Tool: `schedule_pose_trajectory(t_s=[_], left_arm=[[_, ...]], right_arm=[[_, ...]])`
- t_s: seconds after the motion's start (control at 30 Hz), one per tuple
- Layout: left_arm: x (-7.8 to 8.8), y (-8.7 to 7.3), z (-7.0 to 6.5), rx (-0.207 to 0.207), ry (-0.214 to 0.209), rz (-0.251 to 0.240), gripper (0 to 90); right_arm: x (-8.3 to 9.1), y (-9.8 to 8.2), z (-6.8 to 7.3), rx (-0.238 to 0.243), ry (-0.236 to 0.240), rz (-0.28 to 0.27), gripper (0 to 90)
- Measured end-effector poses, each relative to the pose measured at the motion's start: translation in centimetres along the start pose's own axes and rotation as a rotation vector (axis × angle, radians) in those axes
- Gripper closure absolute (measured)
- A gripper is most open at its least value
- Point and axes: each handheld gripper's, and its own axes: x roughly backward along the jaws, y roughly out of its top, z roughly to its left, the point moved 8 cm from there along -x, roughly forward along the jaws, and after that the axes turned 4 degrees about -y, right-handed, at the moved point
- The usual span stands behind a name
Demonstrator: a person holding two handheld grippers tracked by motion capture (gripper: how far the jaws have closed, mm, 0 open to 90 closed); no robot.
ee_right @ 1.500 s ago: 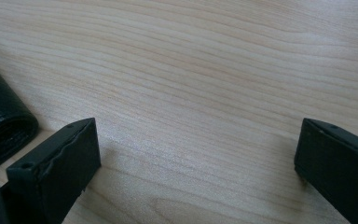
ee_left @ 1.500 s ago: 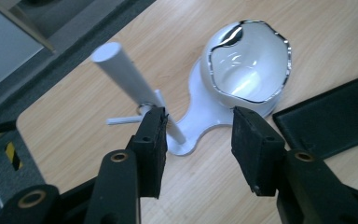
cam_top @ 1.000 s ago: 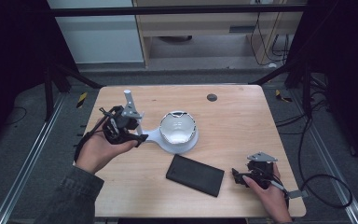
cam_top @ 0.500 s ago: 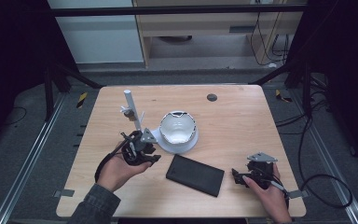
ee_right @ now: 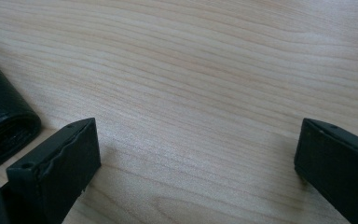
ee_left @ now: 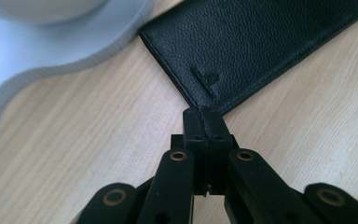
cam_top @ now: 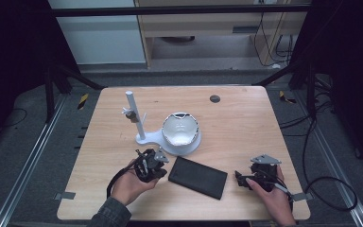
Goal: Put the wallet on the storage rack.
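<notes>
A black leather wallet point(cam_top: 197, 177) lies flat on the wooden table point(cam_top: 246, 127), near the front centre. My left gripper point(cam_top: 164, 168) sits at its left end. In the left gripper view that gripper point(ee_left: 204, 113) is shut, jaws pressed together, tips touching the wallet's point(ee_left: 261, 42) near corner with nothing visible between them. My right gripper point(cam_top: 239, 179) rests low on the table just right of the wallet. In the right gripper view it point(ee_right: 196, 149) stands wide open over bare wood, the wallet's rounded edge point(ee_right: 2, 121) just left of its left finger point(ee_right: 60, 163).
A white stand with an upright post point(cam_top: 136, 116) and a flat base point(cam_top: 170, 147) holds a white rounded shell point(cam_top: 180, 128) just behind the wallet. The base's curved rim point(ee_left: 51, 56) lies close to my left gripper. A small dark disc point(cam_top: 214, 98) sits near the far edge.
My left hand has moved from beside the stand's post toward the table's front, bringing its gripper to the wallet's left corner. The right gripper has stayed put.
</notes>
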Motion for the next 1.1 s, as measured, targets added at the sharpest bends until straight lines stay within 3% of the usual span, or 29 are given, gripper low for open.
schedule_pose_trajectory(t_s=[0.43, 1.1], left_arm=[[-2.1, -1.3, -0.3, 0.009, -0.017, 0.046, 90.0], [-2.8, -1.6, -0.2, 0.015, -0.023, 0.065, 90.0]], right_arm=[[0.0, 0.0, 0.0, 0.000, 0.000, 0.000, 0.5], [0.0, 0.0, 0.0, 0.000, 0.000, 0.000, 0.5]])
